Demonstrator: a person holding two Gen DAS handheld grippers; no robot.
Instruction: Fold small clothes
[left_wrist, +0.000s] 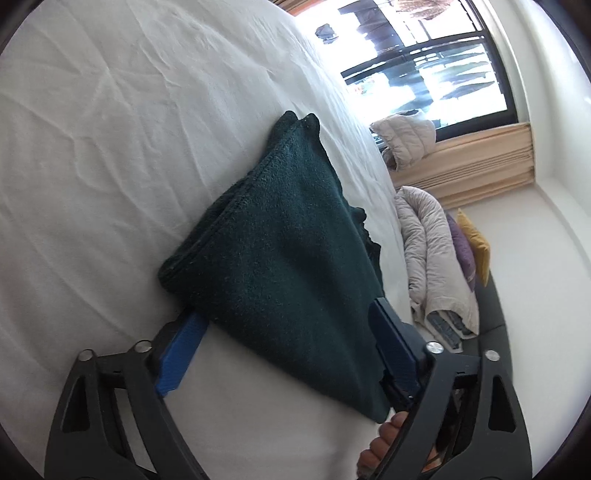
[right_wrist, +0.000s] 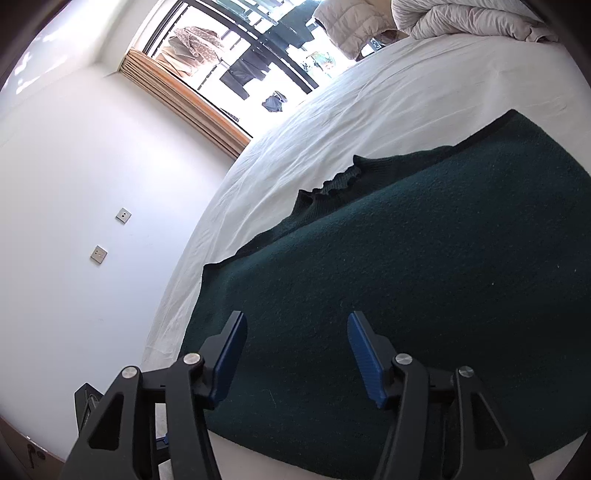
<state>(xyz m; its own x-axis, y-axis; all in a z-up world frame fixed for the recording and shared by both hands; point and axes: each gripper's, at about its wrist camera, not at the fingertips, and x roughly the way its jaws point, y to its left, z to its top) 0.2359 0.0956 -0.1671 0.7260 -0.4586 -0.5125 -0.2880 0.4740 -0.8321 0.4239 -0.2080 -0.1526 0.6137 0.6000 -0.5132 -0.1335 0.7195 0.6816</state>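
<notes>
A dark green knitted garment (left_wrist: 280, 258) lies folded on the white bed sheet (left_wrist: 110, 147). My left gripper (left_wrist: 288, 325) straddles its near end with the jaws wide. The left fingertip is hidden under the cloth's edge and the right finger (left_wrist: 391, 339) rests against the other edge; I see no pinch. A person's fingers (left_wrist: 384, 439) show by that gripper's frame. In the right wrist view the same garment (right_wrist: 424, 277) spreads wide, its ruffled collar (right_wrist: 343, 181) towards the window. My right gripper (right_wrist: 297, 336) hovers open just above the cloth with nothing between its pads.
A beige duvet (left_wrist: 432, 258) and a puffer jacket (left_wrist: 406, 140) are piled at the bed's far end, with purple and yellow cushions (left_wrist: 469, 247) beside them. A window (right_wrist: 236, 62) with a wooden blind, a white wall with two sockets (right_wrist: 123, 214), and the bed's edge (right_wrist: 192, 266) border the garment.
</notes>
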